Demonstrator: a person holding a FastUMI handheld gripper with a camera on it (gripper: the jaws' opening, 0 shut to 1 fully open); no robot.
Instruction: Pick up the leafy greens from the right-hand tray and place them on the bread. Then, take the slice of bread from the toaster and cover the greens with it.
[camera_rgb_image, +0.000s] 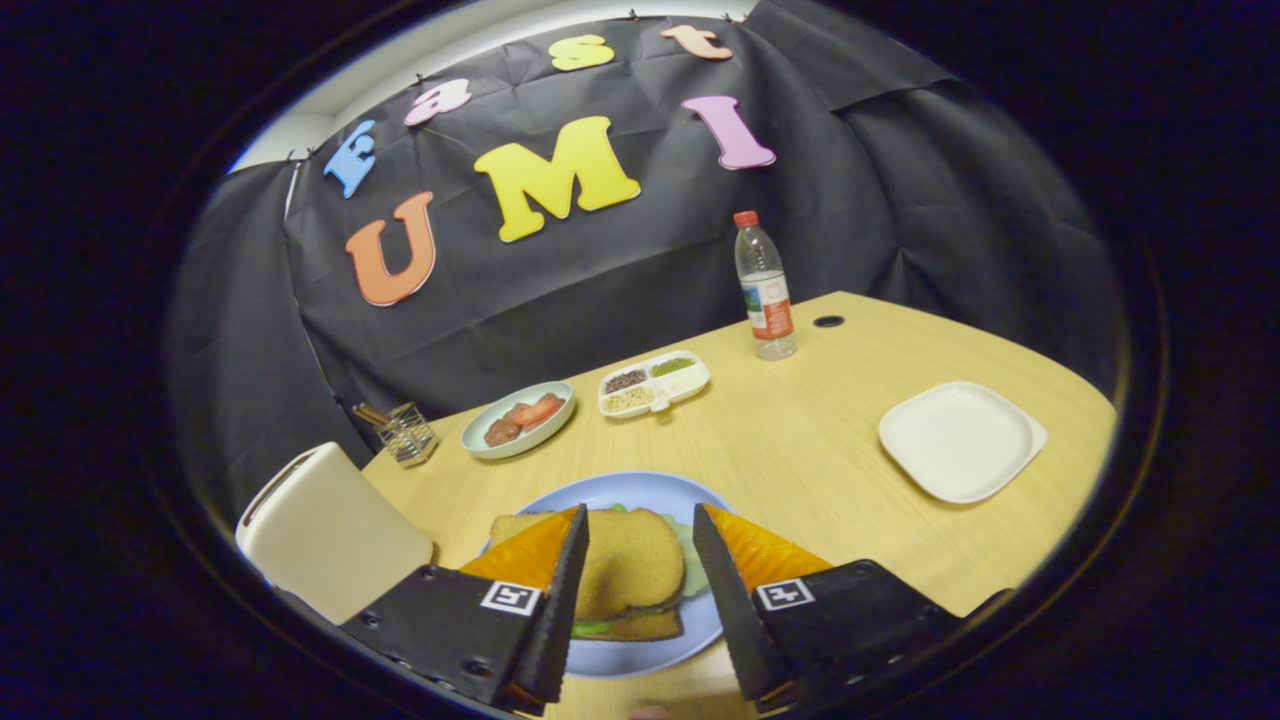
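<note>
On the blue plate sits the sandwich: top slice of bread covering leafy greens that peek out green at its edges, bottom slice beneath. The gripper hovers over it, jaws spread wide, gripping nothing. Beyond: a bowl of tomato slices, a divided dish of seeds, an empty white tray, toaster alongside on the worktop.

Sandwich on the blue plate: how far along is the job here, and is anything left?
Both placements look done: the top bread slice covers the greens, which peek out at its edges, over a lower slice on the blue plate. The white tray on the right is bare. The claw is open, its fingers either side of the sandwich, holding nothing. Apparently only pulling away remains.
</note>
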